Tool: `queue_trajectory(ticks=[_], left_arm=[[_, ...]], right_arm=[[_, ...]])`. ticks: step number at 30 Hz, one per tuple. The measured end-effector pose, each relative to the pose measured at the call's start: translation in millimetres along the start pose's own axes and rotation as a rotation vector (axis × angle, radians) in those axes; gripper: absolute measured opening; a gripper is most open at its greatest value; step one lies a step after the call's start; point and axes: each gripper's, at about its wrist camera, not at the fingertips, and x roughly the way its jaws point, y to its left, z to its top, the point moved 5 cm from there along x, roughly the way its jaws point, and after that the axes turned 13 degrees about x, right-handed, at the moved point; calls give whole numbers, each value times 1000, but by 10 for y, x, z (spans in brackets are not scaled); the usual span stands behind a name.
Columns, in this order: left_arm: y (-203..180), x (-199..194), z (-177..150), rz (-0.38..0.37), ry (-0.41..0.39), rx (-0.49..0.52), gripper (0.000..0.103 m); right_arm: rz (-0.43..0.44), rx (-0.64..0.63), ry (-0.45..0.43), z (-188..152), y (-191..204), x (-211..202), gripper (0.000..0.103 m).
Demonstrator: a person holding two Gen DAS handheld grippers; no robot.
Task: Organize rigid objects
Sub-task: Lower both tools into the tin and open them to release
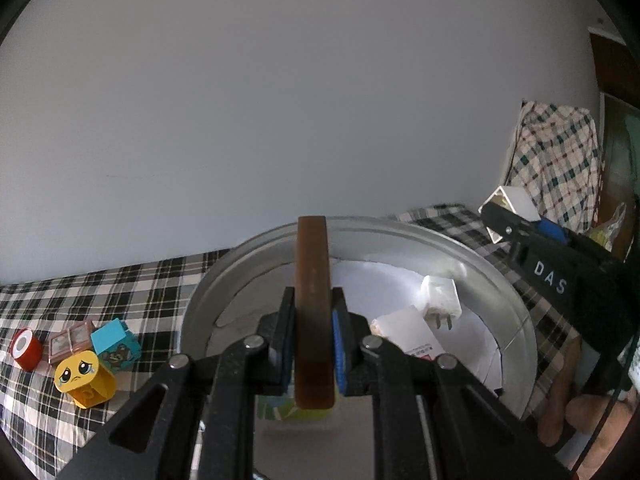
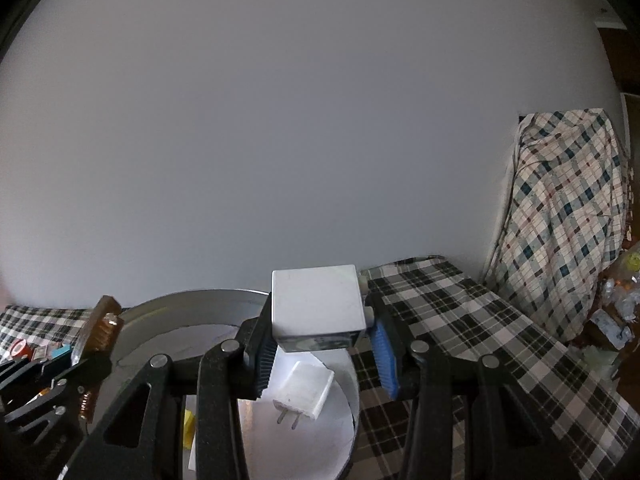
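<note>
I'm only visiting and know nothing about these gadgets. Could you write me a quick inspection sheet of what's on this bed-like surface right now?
Surface: black-and-white checked cloth, against a plain pale wall.
Job's things: round metal basin lined with white paper, holding a white plug charger, a printed white card and something yellow, partly hidden.
Clutter: on the cloth left of the basin, a red tape roll, a pinkish block, a teal block and a yellow sad-face block.
Grippers: left gripper shut on a brown comb over the basin; right gripper shut on a white box, above the basin's right side.
Cables: nothing seen.
Surroundings: checked fabric draped over something at the right; clutter beyond, unclear.
</note>
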Motion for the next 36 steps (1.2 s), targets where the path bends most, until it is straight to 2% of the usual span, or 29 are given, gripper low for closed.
queue_trajectory(ticks=[18, 26, 27, 28, 29, 31, 32, 33, 36], left_arm=[[-197, 322, -33, -17, 190, 23, 14], [-172, 371, -118, -12, 246, 15, 14], [-161, 373, -120, -13, 247, 11, 20], [-160, 368, -115, -12, 248, 10, 41], [-153, 354, -103, -2, 246, 9, 54], [-132, 295, -65, 76, 226, 22, 95], [-142, 247, -36, 89, 195, 31, 103], [-145, 201, -24, 96, 169, 34, 102], [-186, 94, 9, 102, 123, 46, 102]], right_arm=[[0, -58, 155, -243, 155, 227, 45], [12, -88, 183, -323, 247, 240, 45], [19, -87, 190, -335, 255, 244, 46], [32, -83, 195, -343, 264, 245, 46], [43, -79, 202, -352, 268, 257, 46], [74, -56, 215, -355, 274, 256, 52], [82, -38, 212, -338, 256, 248, 67], [88, -16, 198, -306, 226, 225, 81], [93, 12, 131, -214, 173, 128, 85]])
